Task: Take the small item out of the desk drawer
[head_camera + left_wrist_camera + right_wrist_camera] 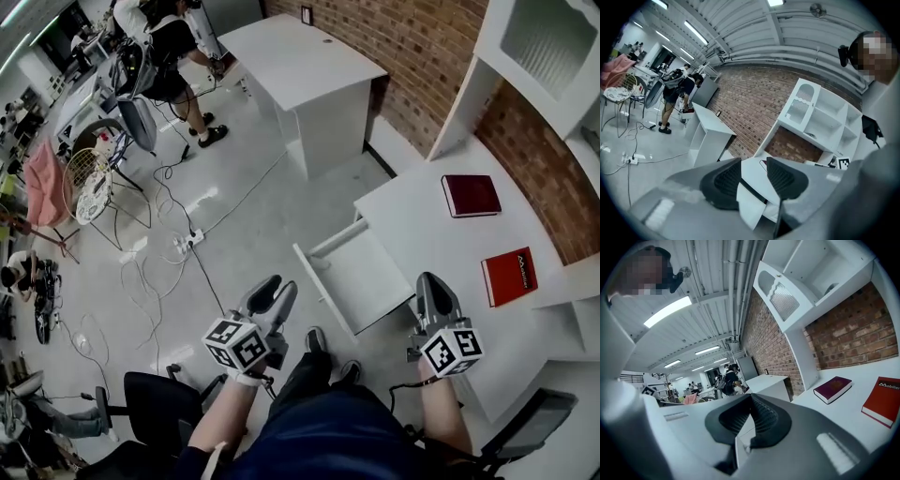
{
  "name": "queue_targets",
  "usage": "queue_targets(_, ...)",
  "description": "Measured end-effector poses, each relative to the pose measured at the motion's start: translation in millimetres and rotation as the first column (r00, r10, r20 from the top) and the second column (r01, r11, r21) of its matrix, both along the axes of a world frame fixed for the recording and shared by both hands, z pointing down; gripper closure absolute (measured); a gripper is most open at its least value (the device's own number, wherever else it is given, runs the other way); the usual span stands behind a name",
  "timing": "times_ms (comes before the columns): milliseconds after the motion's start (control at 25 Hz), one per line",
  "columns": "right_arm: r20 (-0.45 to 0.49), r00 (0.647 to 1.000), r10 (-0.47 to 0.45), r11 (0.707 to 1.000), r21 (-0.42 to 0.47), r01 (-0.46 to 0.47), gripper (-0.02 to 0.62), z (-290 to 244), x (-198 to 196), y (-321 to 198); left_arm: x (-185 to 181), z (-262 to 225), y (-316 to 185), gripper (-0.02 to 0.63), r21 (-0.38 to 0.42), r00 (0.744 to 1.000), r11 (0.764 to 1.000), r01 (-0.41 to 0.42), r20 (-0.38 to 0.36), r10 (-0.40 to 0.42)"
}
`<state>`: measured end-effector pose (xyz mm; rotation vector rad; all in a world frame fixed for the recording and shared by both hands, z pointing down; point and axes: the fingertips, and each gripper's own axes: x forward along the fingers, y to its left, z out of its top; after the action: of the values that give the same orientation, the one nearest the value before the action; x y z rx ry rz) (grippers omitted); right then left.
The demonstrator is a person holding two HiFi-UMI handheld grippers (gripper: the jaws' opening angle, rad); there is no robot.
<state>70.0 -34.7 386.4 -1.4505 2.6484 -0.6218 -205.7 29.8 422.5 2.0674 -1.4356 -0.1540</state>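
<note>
White desk fills the right of the head view, against the brick wall. Its drawer is pulled out at frame centre, running toward the lower left. We see only a white interior and can't make out the small item in it. Left gripper sits lower centre, just left of the drawer front, with its jaws partly apart and nothing between them. In its own view the desk shows through the gap. Right gripper sits lower right, at the desk's near edge beside the drawer, its jaws closed tip to tip and empty. Dark red book lies upper right on the desk, and the red book lies below it, well apart.
</note>
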Motion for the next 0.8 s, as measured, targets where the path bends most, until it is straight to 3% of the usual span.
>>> queue_targets(200, -0.017, 0.999, 0.048, 0.999, -0.018, -0.048, 0.592, -6, -18, -18, -22, 3, -35, 0.428, -0.017, 0.996, 0.998, -0.068, 0.058, 0.069)
queue_targets(360, -0.026, 0.995, 0.093, 0.995, -0.022, -0.094, 0.592, 5, -28, -25, -30, 21, -62, 0.428, -0.013, 0.972, 0.989, -0.148, 0.185, 0.148)
queue_targets(480, -0.043, 0.991, 0.130, 0.991, -0.038, -0.132, 0.592, 17, -26, -24, -25, 43, -79, 0.428, -0.033, 0.925, 0.972, -0.233, 0.301, 0.232)
queue_targets(640, -0.073, 0.982, 0.174, 0.982, -0.065, -0.179, 0.592, 23, -13, -20, -6, 68, -100, 0.428, -0.089, 0.848, 0.934, -0.345, 0.397, 0.351)
queue_targets(800, -0.071, 0.976, 0.206, 0.972, -0.103, -0.213, 0.592, 36, 3, -12, 12, 106, -109, 0.428, -0.183, 0.752, 0.884, -0.431, 0.469, 0.464)
